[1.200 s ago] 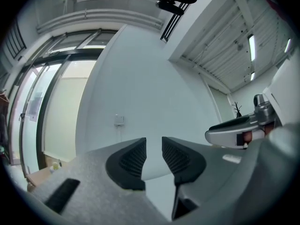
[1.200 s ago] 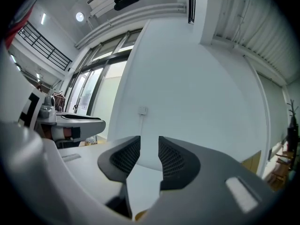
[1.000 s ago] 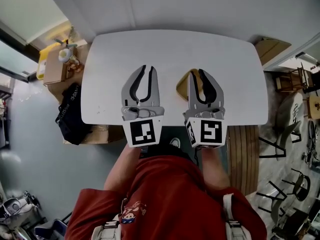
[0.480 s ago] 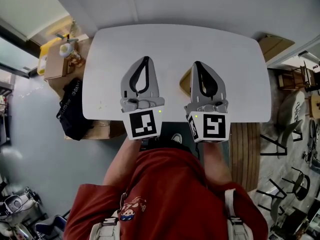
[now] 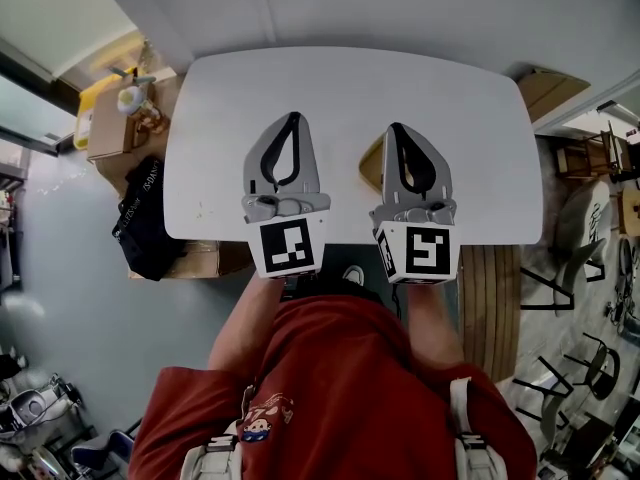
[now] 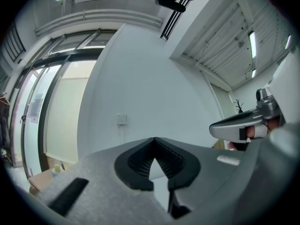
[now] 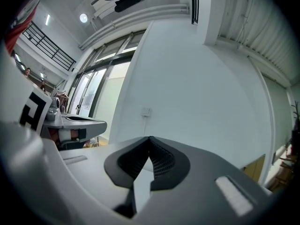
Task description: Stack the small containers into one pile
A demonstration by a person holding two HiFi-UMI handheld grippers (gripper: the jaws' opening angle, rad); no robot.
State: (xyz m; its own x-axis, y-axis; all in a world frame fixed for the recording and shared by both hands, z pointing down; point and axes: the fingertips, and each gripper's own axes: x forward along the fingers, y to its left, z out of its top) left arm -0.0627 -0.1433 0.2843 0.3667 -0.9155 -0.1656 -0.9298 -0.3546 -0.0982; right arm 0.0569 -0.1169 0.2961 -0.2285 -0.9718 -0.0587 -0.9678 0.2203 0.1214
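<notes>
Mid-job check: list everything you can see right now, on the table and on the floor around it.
table: one, white, centre
tan thing: one, on the table, mostly hidden under the right gripper; can't tell if it's a container
bag: one, black, floor left of the table
cardboard box: one, brown, floor beyond the bag, small things on top
wooden board: one, tan, past the table's far right corner
slatted panel: one, wood, floor right of the person
chairs: several, dark frames, right edge
left gripper: one, grey, shut, empty, over the table
right gripper: one, grey, shut, empty, over the table
shirt: one, red, bottom
</notes>
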